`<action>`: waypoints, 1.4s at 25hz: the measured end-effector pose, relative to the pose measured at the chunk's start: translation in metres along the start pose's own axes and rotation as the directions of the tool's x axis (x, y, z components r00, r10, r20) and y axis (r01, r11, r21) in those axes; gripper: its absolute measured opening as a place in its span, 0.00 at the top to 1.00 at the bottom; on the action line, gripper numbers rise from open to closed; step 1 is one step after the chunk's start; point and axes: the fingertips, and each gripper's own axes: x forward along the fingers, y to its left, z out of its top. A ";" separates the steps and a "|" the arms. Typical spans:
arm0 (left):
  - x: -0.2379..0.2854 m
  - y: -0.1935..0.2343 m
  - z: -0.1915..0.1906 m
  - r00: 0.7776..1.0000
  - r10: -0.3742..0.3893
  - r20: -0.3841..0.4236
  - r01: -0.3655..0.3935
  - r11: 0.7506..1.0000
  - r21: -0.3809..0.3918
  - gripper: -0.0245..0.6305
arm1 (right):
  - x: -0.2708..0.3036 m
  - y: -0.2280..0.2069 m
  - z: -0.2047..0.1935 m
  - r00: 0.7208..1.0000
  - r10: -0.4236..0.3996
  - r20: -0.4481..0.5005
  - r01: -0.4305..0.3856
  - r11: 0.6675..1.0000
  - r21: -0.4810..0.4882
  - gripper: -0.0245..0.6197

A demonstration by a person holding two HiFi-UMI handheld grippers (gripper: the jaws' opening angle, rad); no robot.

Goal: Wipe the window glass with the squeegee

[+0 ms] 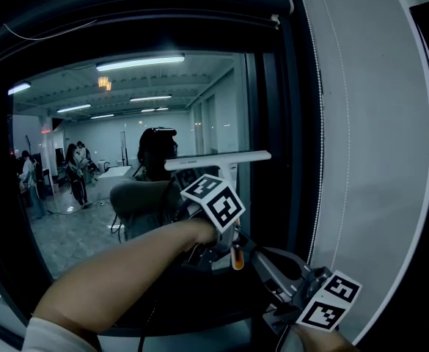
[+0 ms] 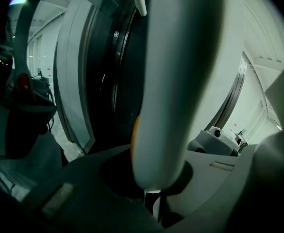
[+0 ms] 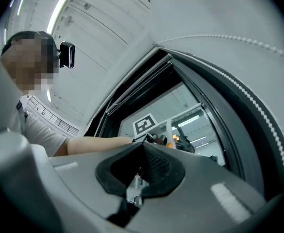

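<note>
Squeegee (image 1: 218,160) stood against the right edge of the window glass (image 1: 89,196), at about mid-height of the pane. Its white blade ran level, left to right. Its handle dropped from the blade's right half to an orange butt end (image 1: 237,259).

The left hand-held gripper (image 2: 156,183) was clamped on that handle. Its own view showed the white shaft filling the space between the two jaws, with the blade directly above it and further from the person. The left arm was therefore the working arm. In my judgement, any stroke would run across the blade's long axis, most likely downward toward the lower edge of the pane.

The right hand-held gripper (image 3: 142,171) sat lower, near the pane's lower right corner. Its jaws were brought together on nothing and aimed up toward the left one. In the head view its tips appeared close to the orange butt, but contact could not be established.

Matters not determined:
- Whether the blade edge was actually pressed to the glass or stood just off it. No view showed the contact line.
- The condition of the pane, since reflections of a lit room and of the person covered it.
- The blade's left end, which merged with the reflection.

A roller blind (image 1: 375,138) and its bead chain (image 1: 318,123) hung just right of the dark frame (image 1: 273,123).
</note>
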 end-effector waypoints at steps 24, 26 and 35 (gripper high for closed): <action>0.038 0.003 -0.054 0.999 -0.032 -0.023 0.031 0.998 -0.047 0.94 | -0.019 0.006 -0.021 0.999 -0.010 -0.039 0.012 0.999 0.042 0.95; 0.045 0.003 -0.058 0.999 -0.043 -0.021 0.041 0.998 -0.055 0.94 | -0.022 0.004 -0.023 0.999 -0.011 -0.042 0.013 0.999 0.048 0.95; 0.068 -0.001 -0.080 0.995 -0.094 -0.021 0.091 0.990 -0.104 0.94 | -0.034 0.002 -0.035 0.998 -0.017 -0.059 0.022 0.996 0.085 0.95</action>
